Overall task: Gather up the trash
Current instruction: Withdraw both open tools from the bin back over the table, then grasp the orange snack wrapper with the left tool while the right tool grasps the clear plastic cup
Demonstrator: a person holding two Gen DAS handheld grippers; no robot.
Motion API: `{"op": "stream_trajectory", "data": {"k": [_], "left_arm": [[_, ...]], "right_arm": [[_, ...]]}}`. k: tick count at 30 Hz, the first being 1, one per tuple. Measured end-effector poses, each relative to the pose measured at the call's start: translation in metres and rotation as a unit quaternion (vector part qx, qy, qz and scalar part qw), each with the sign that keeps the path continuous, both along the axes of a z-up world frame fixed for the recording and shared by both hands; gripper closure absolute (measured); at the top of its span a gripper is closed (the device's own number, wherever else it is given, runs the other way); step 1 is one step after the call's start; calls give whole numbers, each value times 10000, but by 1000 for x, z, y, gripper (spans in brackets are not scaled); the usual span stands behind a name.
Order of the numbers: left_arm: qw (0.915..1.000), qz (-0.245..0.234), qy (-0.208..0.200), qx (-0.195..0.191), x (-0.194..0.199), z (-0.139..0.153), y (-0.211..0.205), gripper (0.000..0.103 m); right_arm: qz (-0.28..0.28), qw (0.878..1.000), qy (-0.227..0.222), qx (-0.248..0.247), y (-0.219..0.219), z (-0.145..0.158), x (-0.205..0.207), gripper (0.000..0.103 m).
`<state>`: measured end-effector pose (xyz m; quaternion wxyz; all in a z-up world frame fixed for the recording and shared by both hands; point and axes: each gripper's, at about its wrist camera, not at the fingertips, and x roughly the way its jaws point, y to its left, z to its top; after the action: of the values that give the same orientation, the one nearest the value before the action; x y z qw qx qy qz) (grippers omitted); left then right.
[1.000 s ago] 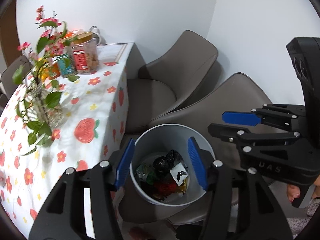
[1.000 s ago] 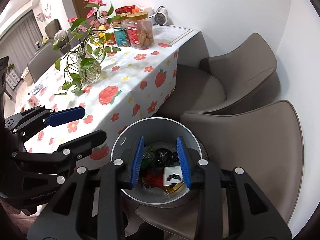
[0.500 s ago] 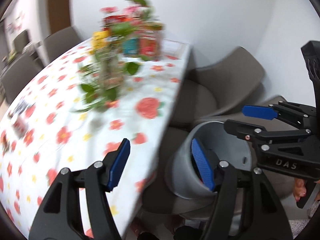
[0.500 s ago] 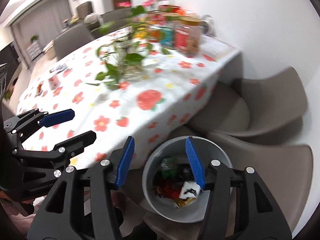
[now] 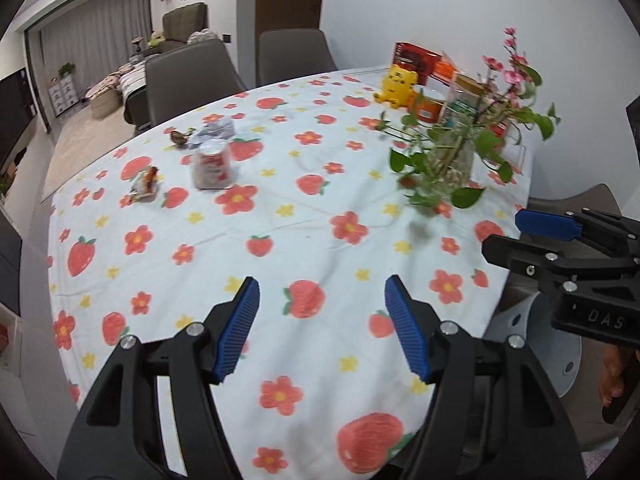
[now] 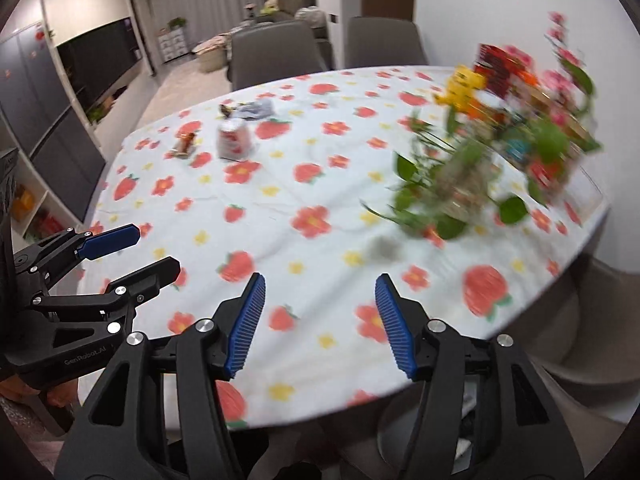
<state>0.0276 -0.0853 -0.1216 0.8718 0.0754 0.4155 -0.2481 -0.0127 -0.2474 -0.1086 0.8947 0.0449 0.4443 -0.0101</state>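
Left wrist view: the left gripper (image 5: 320, 328) hangs over the near edge of the table (image 5: 280, 248), its blue fingers (image 5: 237, 330) wide apart with nothing between them. The cloth is white with strawberries and flowers. The trash lies on the far left part of the table: a wrapper (image 5: 145, 187) near the left edge, a crushed can (image 5: 211, 165) just right of it, and behind that a crumpled grey wad (image 5: 214, 130) with a small brown scrap (image 5: 179, 137) beside it. All of it is well apart from both grippers. A vase (image 5: 450, 162) of green stems and pink flowers stands at right, with a yellow toy (image 5: 397, 86), jars (image 5: 430, 104) and a red box (image 5: 414, 58) behind it. The right gripper (image 5: 516, 236) reaches in from the right edge, seen side-on; its fingers stand apart and hold nothing. Below it shows the grey wall of the bin (image 5: 536, 344), off the table's right edge. Grey chairs (image 5: 188, 76) stand across the table.

Right wrist view: the right gripper (image 6: 320, 320) is also over the near edge of the table (image 6: 320, 184), fingers (image 6: 247, 320) wide apart and empty. The can (image 6: 233, 140), wrapper (image 6: 185, 143) and wad (image 6: 256, 109) sit far left. The vase (image 6: 460, 188) at right is blurred. The left gripper (image 6: 140, 250) enters at left, fingers parted. A chair (image 6: 580, 344) sits at lower right.
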Motion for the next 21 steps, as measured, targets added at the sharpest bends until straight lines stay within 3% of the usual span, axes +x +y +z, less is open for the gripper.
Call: {"op": "stream_trajectory", "data": {"k": [10, 15, 21], "left_arm": [[9969, 768, -188, 54, 63, 8, 92, 37], [9948, 998, -192, 56, 93, 4, 115, 37], [9916, 1279, -199, 53, 139, -4, 128, 37]], "right_arm": [[438, 9989, -149, -14, 82, 16, 84, 39], [526, 9984, -198, -80, 105, 19, 119, 30], [698, 9975, -94, -112, 119, 7, 173, 30]]}}
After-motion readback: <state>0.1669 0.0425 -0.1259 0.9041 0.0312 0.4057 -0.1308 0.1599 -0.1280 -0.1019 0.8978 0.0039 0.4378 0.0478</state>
